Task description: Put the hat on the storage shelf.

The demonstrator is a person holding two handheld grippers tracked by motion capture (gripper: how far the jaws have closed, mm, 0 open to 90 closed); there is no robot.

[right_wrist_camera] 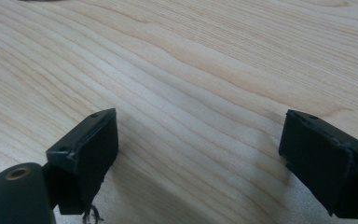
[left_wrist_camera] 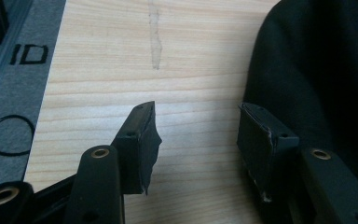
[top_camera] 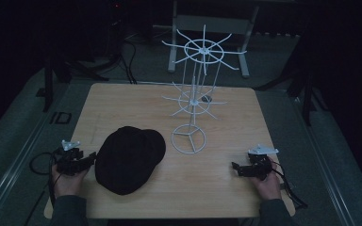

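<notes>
A: Black cap [top_camera: 129, 159] lies flat on the wooden bench [top_camera: 226, 188], left of centre near the front edge. White wire rack [top_camera: 195, 96] stands upright just behind and to the right of it; the rack's round base ring sits beside the cap's right edge, and I cannot tell whether the two touch.

B: Left gripper [top_camera: 90, 157]?

A: Held low in the left hand [top_camera: 68, 181] at the bench's front left, tips pointing toward the cap's left side. In the high view the tips are just beside the fabric. In the left gripper view its jaws stand moderately apart with bare wood between them; the dark cap [left_wrist_camera: 321, 70] fills the right side there, and the right-hand pad [left_wrist_camera: 261, 140] sits against or just over its edge. Contact uncertain. Nothing held.

B: Right gripper [top_camera: 238, 168]?

A: Held in the right hand [top_camera: 268, 186] at the bench's front right, well apart from the cap, tips pointing left toward the middle. Right gripper view: jaws spread wide, only pale wood grain [right_wrist_camera: 191, 70] between them, nothing gripped.

B: Surroundings?

A: Dim room. Grey floor [top_camera: 23, 122] around the bench, dark cables on it at the back left.
</notes>
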